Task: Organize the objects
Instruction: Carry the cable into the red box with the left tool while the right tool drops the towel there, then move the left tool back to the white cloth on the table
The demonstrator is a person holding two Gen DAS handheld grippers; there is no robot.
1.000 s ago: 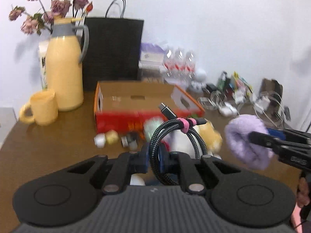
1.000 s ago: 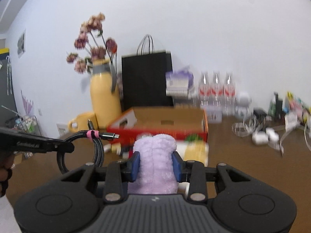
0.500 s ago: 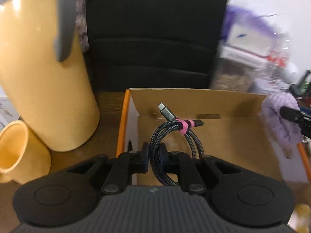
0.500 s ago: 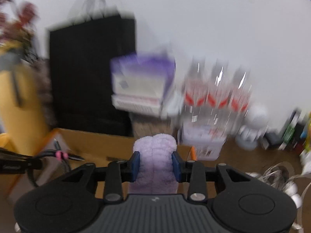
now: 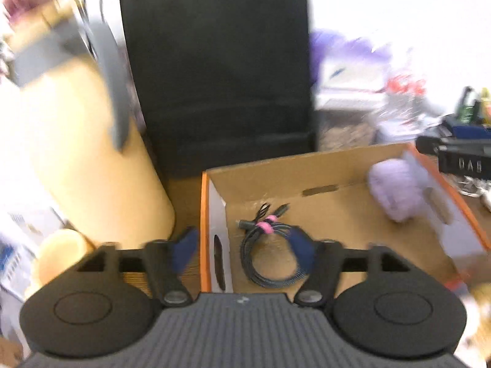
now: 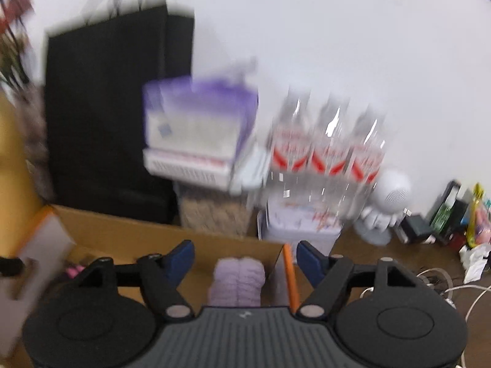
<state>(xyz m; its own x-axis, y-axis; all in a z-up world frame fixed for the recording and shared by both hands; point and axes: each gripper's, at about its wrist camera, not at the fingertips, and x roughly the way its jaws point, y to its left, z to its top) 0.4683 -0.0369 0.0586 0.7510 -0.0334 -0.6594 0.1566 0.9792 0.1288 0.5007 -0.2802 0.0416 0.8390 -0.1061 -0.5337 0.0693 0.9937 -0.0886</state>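
My left hand-held gripper (image 5: 244, 245) is spread wide, grasping nothing, straddling the cardboard box's (image 5: 310, 165) left wall. The coiled cable (image 5: 270, 256) lies on the box floor near that left wall. My right hand-held gripper (image 6: 245, 257) gapes too, released; the purple fluffy roll (image 6: 237, 282) rests inside the box against its right wall. Beyond stands a black paper bag (image 5: 214, 70).

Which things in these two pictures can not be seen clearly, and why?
- Bottle labels, right wrist view: motion blur, text unreadable.
- Yellow jug, left wrist view: blurred, cut by the left edge.
- Purple fluffy item, right wrist view: lower part hidden by the right tongs.
- Coiled cable: plug type too small.
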